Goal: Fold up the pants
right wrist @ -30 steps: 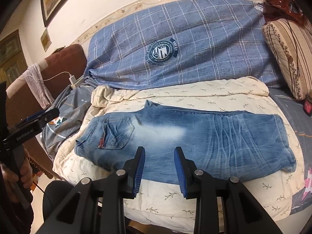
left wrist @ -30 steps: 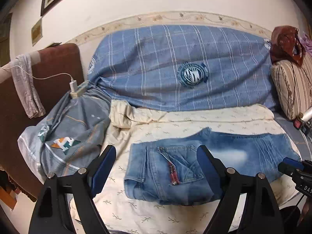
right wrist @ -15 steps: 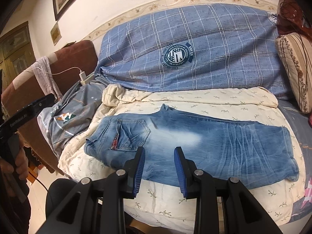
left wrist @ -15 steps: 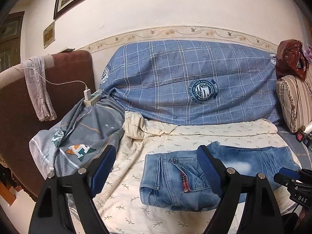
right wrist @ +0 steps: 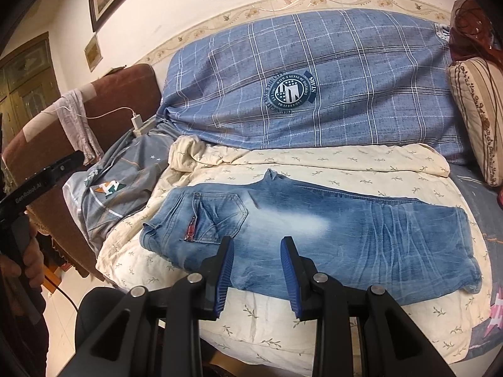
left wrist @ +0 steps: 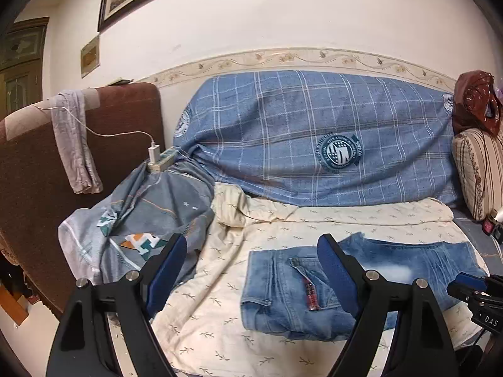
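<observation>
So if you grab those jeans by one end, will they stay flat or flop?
The jeans would probably flop: they lie limp and creased on the cream sheet. Doubled denim looks thick, so likely heavyish. Rolling seems unlikely.

Both wrist views look down from the near bed edge toward twelve o'clock, at the wall. The left sits at nine o'clock; both share the jeans (left wrist: 284, 286) (right wrist: 314, 229).
</observation>
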### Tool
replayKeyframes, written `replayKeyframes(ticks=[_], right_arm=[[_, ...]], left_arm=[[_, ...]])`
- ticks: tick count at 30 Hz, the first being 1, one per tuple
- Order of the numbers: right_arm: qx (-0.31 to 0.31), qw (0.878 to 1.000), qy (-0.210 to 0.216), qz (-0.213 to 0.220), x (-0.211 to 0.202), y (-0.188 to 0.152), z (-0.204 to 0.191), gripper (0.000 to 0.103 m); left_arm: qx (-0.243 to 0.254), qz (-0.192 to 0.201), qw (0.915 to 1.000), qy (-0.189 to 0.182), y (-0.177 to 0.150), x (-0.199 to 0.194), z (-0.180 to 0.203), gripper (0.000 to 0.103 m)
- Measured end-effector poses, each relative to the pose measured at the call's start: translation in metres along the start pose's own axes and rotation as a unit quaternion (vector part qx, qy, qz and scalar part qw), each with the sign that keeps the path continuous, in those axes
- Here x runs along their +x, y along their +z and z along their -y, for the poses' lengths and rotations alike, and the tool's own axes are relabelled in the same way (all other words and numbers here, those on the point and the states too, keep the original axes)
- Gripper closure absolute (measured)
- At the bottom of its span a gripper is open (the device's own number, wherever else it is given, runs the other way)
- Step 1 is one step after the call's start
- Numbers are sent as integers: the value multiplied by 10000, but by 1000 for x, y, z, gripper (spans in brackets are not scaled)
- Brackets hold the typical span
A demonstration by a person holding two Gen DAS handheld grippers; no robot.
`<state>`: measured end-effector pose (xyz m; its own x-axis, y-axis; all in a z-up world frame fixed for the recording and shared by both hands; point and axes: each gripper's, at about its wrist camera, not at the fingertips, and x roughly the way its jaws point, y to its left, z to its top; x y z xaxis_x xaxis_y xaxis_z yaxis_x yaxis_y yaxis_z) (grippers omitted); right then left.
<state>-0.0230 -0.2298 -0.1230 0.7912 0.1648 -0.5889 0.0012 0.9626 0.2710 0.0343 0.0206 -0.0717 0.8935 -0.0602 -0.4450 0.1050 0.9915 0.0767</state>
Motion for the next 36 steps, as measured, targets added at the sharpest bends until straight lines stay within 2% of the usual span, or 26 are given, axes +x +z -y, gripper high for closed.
replayKeyframes(ticks=[15, 29, 32, 36], right_arm=[[-155, 9998, 140, -45, 5, 4, -15, 70], [-231, 9995, 206, -2, 2, 8, -22, 70], [-155, 9997, 208, -19, 0, 8, -16, 70], [-29, 10000, -26, 57, -16, 4, 11, 70]], left_arm=[[-229, 199, 9990, 330, 5, -13, -33, 18], [-217, 247, 9984, 451, 7, -15, -34, 17], [-152, 126, 9992, 344, 6, -10, -26, 11], [138, -304, 9992, -210, -5, 7, 4, 11]])
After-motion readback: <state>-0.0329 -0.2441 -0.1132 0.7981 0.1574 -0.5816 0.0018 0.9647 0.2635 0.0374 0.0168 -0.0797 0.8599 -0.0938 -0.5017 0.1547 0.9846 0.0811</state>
